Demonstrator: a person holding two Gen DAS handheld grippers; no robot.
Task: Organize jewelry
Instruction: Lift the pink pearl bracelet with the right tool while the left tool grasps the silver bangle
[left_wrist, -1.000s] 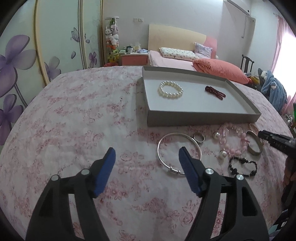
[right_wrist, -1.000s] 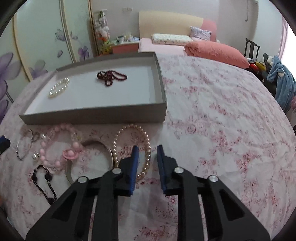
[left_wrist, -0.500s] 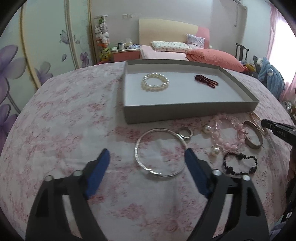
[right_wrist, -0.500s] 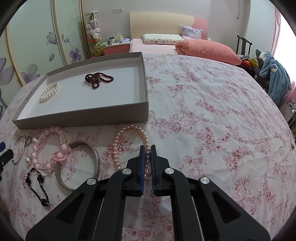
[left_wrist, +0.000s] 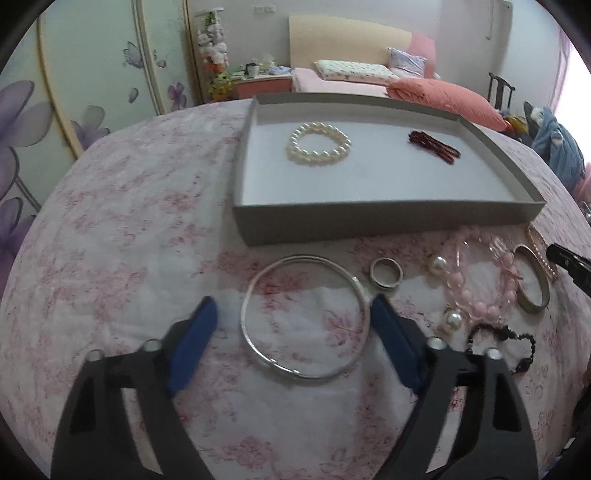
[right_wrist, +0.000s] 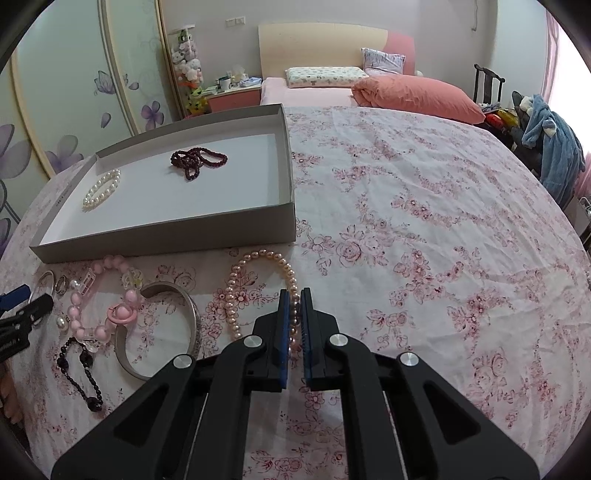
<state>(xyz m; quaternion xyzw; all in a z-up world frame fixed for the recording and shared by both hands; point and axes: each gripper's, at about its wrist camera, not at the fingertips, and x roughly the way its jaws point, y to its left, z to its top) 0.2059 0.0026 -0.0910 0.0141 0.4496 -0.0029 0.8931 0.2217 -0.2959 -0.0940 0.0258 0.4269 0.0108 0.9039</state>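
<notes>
A grey tray (left_wrist: 388, 221) (right_wrist: 166, 236) on the flowered cloth holds a white pearl bracelet (left_wrist: 318, 145) (right_wrist: 101, 189) and dark red beads (left_wrist: 434, 147) (right_wrist: 197, 161). My left gripper (left_wrist: 293, 314) is open, its fingers on either side of a large silver hoop (left_wrist: 255, 295). My right gripper (right_wrist: 294, 295) is shut on a pink pearl necklace (right_wrist: 236, 280) lying before the tray. Also loose are a silver ring (left_wrist: 386, 272), a pink bead bracelet (left_wrist: 480, 280) (right_wrist: 92, 295), a metal bangle (left_wrist: 532, 280) (right_wrist: 166, 325) and black beads (left_wrist: 502, 343) (right_wrist: 79, 373).
The flowered cloth (right_wrist: 424, 240) stretches wide to the right of the tray. A bed with an orange pillow (right_wrist: 413, 94) stands behind. A wardrobe with flower prints (left_wrist: 74, 92) is at the left, and a chair with blue clothes (right_wrist: 554, 147) at the right.
My left gripper has moved right and forward until its open fingers straddle the silver hoop. My right gripper has closed on the pink pearl necklace.
</notes>
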